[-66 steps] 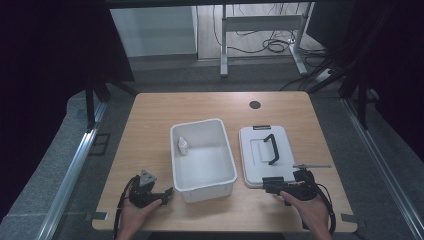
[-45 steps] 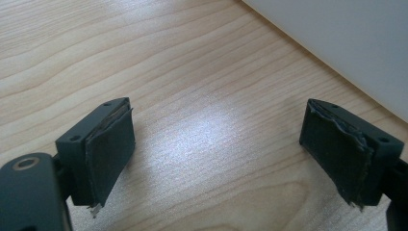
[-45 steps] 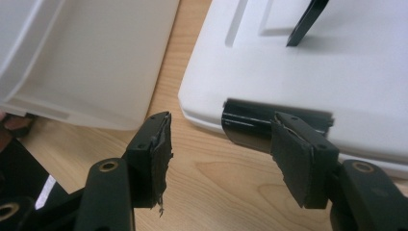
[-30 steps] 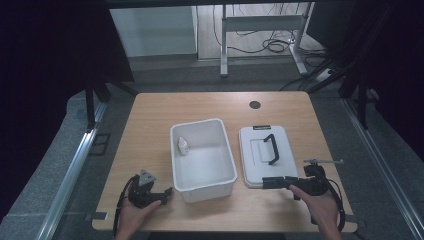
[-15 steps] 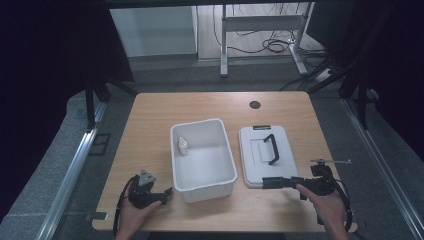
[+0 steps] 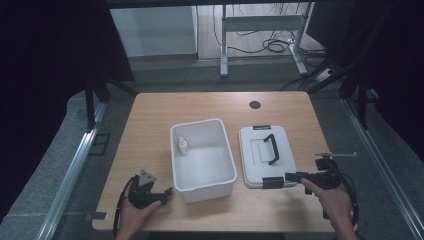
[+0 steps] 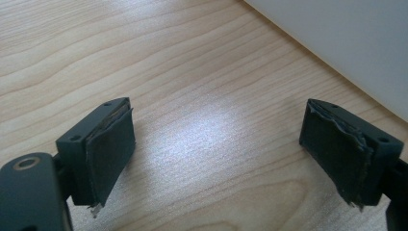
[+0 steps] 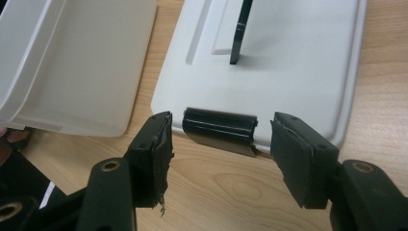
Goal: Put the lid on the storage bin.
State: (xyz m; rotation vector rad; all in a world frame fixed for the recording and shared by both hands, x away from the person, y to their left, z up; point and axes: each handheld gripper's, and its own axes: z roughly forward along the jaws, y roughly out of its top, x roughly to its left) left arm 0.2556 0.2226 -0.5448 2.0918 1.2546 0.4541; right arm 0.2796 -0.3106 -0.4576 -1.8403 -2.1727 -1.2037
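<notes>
The fingers [image 8: 293, 159] of the right gripper [image 8: 219, 144] stand wide on both sides of the lid's black latch [image 8: 220, 127], probably to grip it. In the left gripper view, the left gripper [image 7: 216, 144] is wide, empty, resting beside the tub [image 7: 346, 43]. From above, the lid [image 6: 265, 155] lies just right of the tub.

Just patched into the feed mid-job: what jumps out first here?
The right gripper stands open around the black latch at the near edge of the white lid, which lies flat on the table. Left of the lid sits an open white bin with a small bottle inside. The left gripper, also open, rests near the bin's near-left corner.
</notes>
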